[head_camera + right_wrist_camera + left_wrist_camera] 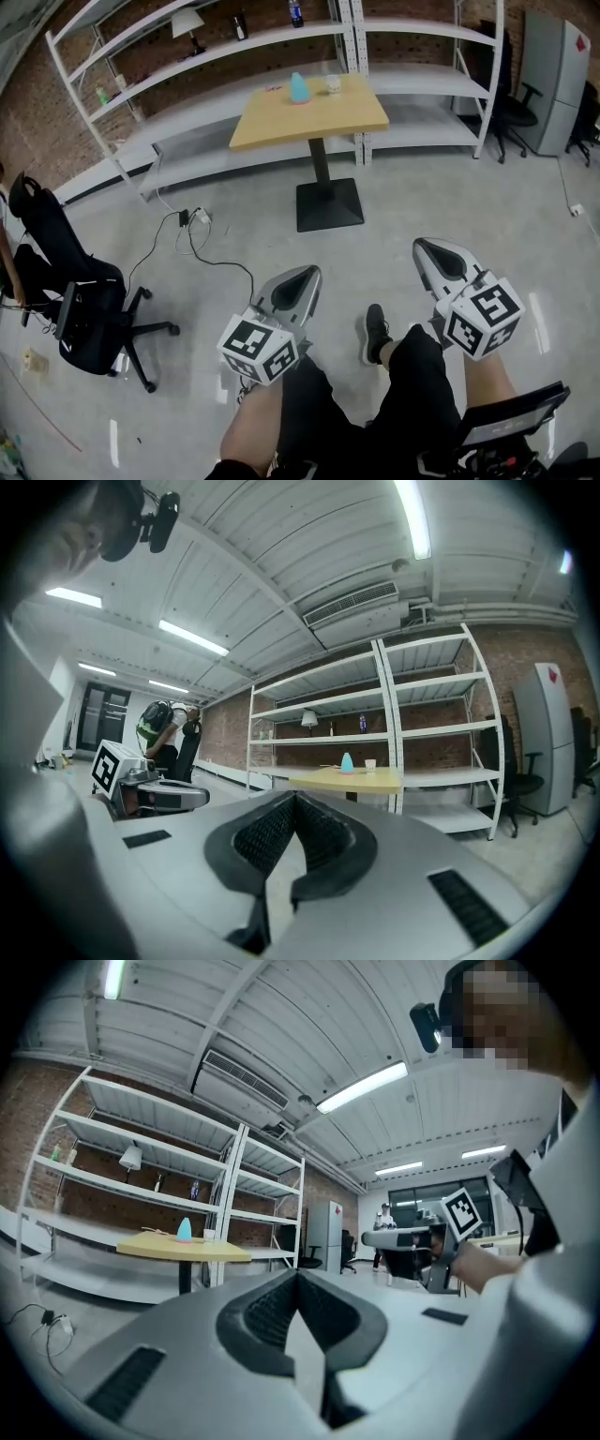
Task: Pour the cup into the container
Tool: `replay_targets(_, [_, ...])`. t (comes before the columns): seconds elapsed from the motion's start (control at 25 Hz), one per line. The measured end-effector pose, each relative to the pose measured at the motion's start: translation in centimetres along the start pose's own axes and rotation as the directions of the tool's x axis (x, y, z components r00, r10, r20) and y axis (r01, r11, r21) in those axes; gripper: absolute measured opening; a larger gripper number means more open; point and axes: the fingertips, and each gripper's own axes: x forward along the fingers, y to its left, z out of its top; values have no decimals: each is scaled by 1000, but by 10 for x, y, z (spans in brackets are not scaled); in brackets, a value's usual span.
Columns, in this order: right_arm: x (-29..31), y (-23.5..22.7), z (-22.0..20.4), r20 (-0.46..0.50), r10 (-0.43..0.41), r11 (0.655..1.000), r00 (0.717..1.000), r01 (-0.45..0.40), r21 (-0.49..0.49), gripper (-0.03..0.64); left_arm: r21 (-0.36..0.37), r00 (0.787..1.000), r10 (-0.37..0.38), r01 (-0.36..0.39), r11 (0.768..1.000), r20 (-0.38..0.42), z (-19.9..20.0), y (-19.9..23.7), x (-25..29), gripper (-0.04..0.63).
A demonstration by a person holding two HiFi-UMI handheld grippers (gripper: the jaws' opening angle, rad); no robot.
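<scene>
- Looking down in the head view: left hand-held gripper (pixel 312 272) and right hand-held gripper (pixel 424 246) held low over bare knees, side by side, both noses aimed toward the desk (pixel 281 127) and well apart from it.
- Spotting the task's things at the far end of that desk: white cup (pixel 333 83) upright, near a turquoise container (pixel 298 87) on its left, nothing touching either one.
- Scanning the floor: black office chair (pixel 89 319) off to the left, a loose run of cables (pixel 202 239) near it, one black shoe (pixel 375 333) between the two hand-held grippers. White shelving (pixel 187 56) behind the desk, grey cabinet (pixel 553 80) at far right.
- Switching to the left gripper view: jaws pressed together, ribbed pads meeting along one seam, nothing between them. Desk far off on the left, turquoise container (pixel 185 1231) on it with the cup (pixel 208 1236) just to its right. Right hand-held gripper out at the right, marker cube (pixel 461 1211) facing this way.
- Moving to the right gripper view: jaws together here as well, clamped on nothing. Desk straight ahead past the tips, container (pixel 347 762) and cup (pixel 370 764) small and upright against the shelving. Left hand-held gripper low at the left edge, and beyond it a person with a backpack (pixel 169 728).
</scene>
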Motion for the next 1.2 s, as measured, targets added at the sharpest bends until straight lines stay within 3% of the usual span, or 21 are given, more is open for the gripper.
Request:
replay_targets(0.16, [22,-19,-14,2,4,999,1000,-5,34,0,-16,1000,-8,8,1000,-1,-12,15,24,-5])
replay_targets(0.28, [44,-32,-16,6,1,999,1000,-1,42,0,15,1000,-27,27,1000,-11,-8,26,42,-5])
replay_targets(0.8, [99,-79,26,80,-10,1000,997,8,17,0,119,998,-53,57,991,-33,37,62,104,-5])
replay_targets(1.2, [187,-113,38,85,-37,999,996,36,5,0,113,999,-43,43,993,-4,46,151,150,-5])
